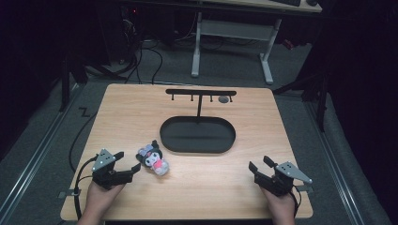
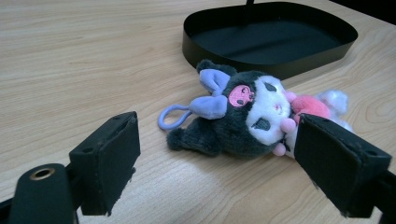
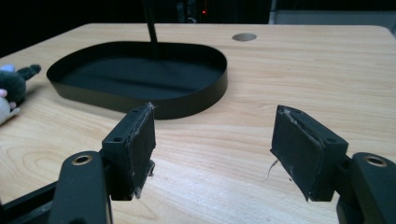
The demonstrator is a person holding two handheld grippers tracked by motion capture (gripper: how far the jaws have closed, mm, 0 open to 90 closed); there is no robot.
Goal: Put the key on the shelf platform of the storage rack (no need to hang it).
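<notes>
The left hand-held gripper (image 2: 215,158) stands spread and empty just short of a plush toy (image 2: 247,116): dark grey, white face, purple bow and loop, pink body, lying on its side on the bench (image 1: 253,122) near the black oval tray (image 1: 220,145) with its hook stand (image 1: 201,92). Nothing lies between them. The right hand-held gripper (image 3: 212,140) is spread too, well apart.

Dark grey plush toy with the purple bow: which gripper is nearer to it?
Left. The left gripper sits open just beside the dark grey plush toy; the right gripper is open far across the table.
</notes>
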